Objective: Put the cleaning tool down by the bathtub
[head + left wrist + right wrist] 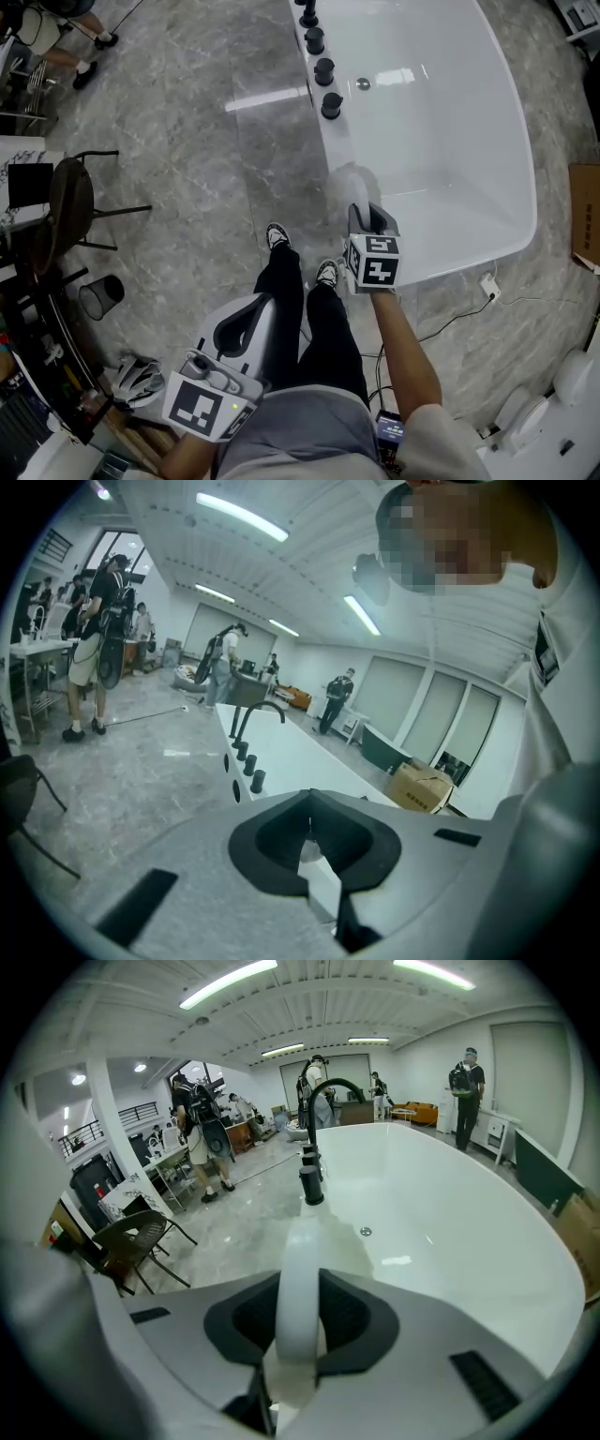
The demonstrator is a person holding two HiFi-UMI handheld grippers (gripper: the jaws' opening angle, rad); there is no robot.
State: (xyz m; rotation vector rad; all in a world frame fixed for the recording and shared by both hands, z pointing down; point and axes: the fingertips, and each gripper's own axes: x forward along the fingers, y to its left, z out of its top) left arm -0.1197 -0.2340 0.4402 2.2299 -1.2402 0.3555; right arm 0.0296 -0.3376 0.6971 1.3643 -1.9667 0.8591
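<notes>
White cleaning tool (pixel 298 1279) is clamped between the jaws of the right gripper (pixel 300 1326), above the near rim of the bathtub (pixel 450 141). We note black taps (pixel 323 70) along the tub's left edge. Nearer, by the person's legs (pixel 286 291), the left gripper (pixel 311 841) has its jaws together, holding nothing.

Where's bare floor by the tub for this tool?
Free: grey marble floor left of the white bathtub, between its black knobs and the dark chair. Crowded: the near corner by the shoes, where the right gripper holds the white cleaning tool, and by the black cable.
</notes>
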